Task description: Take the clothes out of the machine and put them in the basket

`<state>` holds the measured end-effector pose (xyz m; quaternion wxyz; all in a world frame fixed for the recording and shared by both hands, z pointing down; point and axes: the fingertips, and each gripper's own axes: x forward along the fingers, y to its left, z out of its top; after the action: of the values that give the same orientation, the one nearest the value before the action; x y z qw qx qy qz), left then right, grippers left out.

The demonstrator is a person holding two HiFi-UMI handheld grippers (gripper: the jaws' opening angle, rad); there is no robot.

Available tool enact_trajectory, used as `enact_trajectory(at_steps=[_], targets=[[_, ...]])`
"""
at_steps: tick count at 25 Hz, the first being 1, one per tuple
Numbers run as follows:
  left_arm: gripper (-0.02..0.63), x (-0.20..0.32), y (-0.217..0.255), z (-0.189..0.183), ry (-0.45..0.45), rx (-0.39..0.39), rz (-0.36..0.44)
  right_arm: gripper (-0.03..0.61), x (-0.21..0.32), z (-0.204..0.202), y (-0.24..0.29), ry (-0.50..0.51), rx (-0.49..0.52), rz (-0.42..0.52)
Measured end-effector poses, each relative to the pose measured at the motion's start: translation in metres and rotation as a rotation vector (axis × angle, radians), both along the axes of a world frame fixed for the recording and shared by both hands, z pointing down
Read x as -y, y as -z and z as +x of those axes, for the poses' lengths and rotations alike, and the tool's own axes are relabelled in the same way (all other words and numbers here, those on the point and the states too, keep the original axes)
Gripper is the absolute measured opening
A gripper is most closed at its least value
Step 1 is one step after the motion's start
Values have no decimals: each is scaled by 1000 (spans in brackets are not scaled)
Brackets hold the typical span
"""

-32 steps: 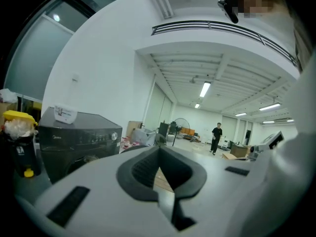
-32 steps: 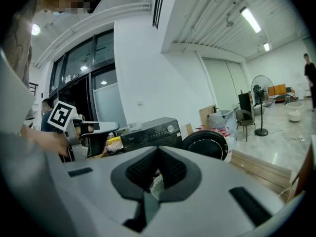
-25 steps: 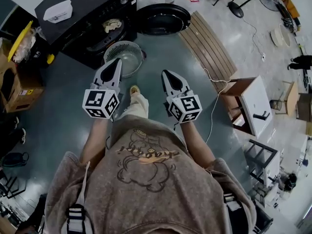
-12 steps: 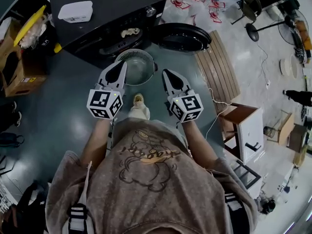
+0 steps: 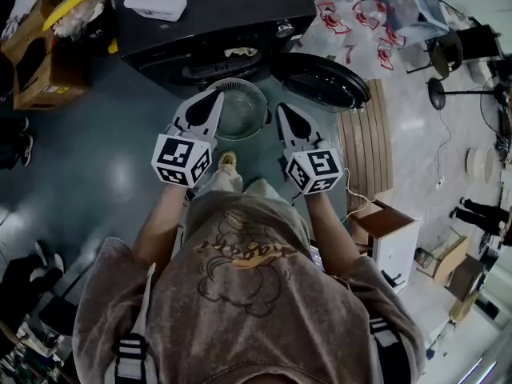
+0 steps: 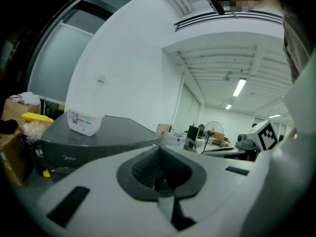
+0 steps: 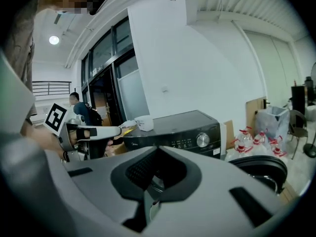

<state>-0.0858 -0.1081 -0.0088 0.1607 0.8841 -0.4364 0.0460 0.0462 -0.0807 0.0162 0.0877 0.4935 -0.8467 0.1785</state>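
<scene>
**Approach to the open machine; no garment taken yet**

The step in hand is judged to be the reach toward the drum, the first of the task. The left tool [image 5: 210, 102] and the right tool [image 5: 286, 112] are held side by side in front of the person, both pointed at the black machine [image 5: 216, 14]. In each tool's own view the jaws are seen pressed together with nothing between them, so nothing is carried.

The round door [image 5: 320, 80] of the machine is swung open to the right. A pale bundle of clothes [image 5: 239, 52] can be made out in the mouth of the drum, still inside. The basket [image 5: 254, 93] is set on the floor just in front of the opening, between the two tools and slightly beyond their tips; it appears empty, so none of the transfer is counted as done. A white container [image 5: 157, 0] is left on top of the machine and plays no part.

For the next move, the jaws of at least one tool would have to be opened. That tool would then be lowered and carried past the basket into the drum mouth, and closed on a fold of cloth. The basket's rim, directly in the path, should be cleared on the way.
</scene>
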Motion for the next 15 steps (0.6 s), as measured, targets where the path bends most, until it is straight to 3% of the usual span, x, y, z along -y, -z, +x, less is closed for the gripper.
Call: enact_trajectory(at_steps=[5, 9, 15], targets=[[6, -7, -20, 6, 84, 22, 4, -3, 7, 6, -17, 97, 25, -9], [6, -13, -40, 17, 119, -10, -8, -3, 15, 12, -34, 148, 77, -10], [6, 2, -100, 15, 147, -17, 3, -2, 33, 12, -93, 166, 127, -11]])
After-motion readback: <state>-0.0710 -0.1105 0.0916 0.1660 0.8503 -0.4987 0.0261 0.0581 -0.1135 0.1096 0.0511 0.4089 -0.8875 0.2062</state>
